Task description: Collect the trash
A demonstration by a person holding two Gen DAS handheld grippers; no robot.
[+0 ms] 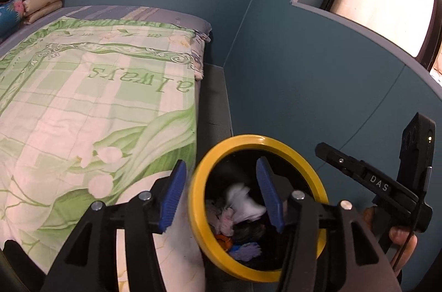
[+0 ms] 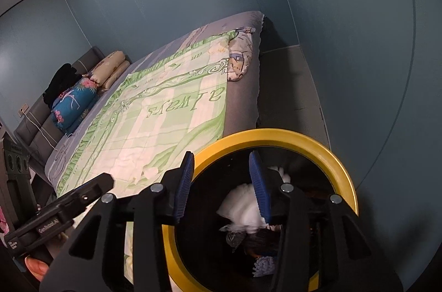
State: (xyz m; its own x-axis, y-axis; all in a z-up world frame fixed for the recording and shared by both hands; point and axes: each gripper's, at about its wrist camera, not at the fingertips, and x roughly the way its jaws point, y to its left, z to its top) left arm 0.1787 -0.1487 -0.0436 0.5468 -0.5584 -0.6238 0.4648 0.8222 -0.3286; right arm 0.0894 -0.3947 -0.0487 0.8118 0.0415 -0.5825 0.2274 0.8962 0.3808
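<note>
Bin (image 2: 342,173) w/ yellow rim sits right of bed (image 1: 91,104), directly below both yr tongs. Right tongs (image 2: 221,184) spread wide, nothing held; white tissue (image 2: 243,211) inside bin, just under. Left tongs (image 1: 221,195) also released, empty, over bin's left rim.

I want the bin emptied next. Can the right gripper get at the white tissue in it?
Probably yes. The right gripper is open and sits right over the bin, whose mouth has no lid. The white tissue lies on top of the other trash, with nothing over it.
</note>
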